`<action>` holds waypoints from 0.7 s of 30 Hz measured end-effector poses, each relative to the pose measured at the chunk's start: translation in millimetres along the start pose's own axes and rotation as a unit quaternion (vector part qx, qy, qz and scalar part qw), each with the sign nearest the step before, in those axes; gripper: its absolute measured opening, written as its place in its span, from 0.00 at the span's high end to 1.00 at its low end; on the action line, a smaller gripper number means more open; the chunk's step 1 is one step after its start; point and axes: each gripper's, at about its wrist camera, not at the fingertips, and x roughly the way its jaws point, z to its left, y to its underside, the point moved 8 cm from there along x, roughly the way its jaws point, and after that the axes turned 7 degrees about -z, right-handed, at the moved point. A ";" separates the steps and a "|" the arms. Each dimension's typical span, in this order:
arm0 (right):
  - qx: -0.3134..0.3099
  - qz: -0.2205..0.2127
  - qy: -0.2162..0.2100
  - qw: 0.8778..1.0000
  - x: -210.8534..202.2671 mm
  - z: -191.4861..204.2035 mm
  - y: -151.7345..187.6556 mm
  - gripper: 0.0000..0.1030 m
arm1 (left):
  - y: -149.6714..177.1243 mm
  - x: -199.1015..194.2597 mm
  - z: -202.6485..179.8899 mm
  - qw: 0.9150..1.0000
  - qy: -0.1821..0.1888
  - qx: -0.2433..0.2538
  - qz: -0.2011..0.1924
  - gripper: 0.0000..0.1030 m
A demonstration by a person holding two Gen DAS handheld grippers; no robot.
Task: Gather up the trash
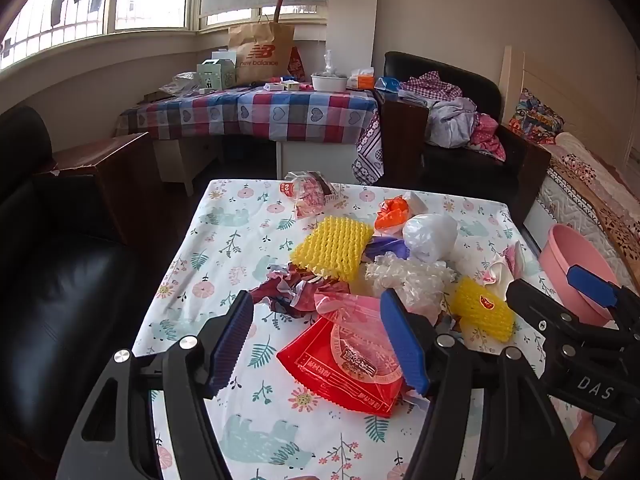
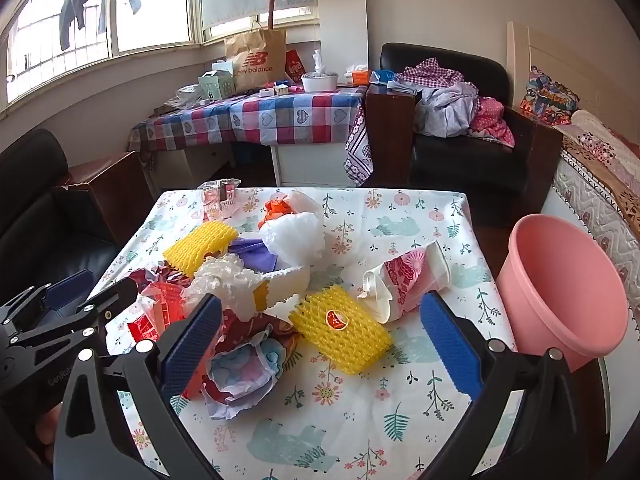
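A pile of trash lies on the floral-cloth table (image 1: 224,240). My left gripper (image 1: 320,344) is open above a red plastic packet (image 1: 344,372), not touching it. My right gripper (image 2: 320,344) is open, low over a yellow foam net with a red sticker (image 2: 340,332) and crumpled printed paper (image 2: 244,372). A crushed paper cup (image 2: 404,280) lies beyond it. A second yellow foam net (image 1: 332,248), white plastic bag (image 1: 430,236), orange wrapper (image 1: 392,212) and clear film (image 1: 408,276) lie further back. A pink bin (image 2: 560,292) stands at the table's right edge.
A black sofa (image 1: 52,280) is left of the table. A checked-cloth table (image 1: 256,112) with a paper bag stands at the back. A black armchair with clothes (image 2: 460,120) and a bed (image 2: 600,168) are to the right.
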 end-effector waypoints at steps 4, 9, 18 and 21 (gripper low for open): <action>0.000 -0.002 0.001 1.000 -1.1 -1.0 -1.2 0.03 | -0.2 -0.6 -0.6 1.000 0.001 0.000 -0.002 0.37; 0.010 -0.022 0.000 1.000 -13.7 -5.3 -8.7 0.03 | 0.0 0.4 0.1 1.000 0.002 -0.003 0.001 0.37; 0.023 -0.082 0.007 0.996 -30.6 -13.0 -30.4 0.03 | 0.1 0.0 0.0 1.000 0.002 -0.002 -0.001 0.37; 0.020 -0.089 0.011 0.996 -32.3 -12.5 -33.8 0.03 | 0.0 0.1 0.0 1.000 0.002 -0.001 0.000 0.37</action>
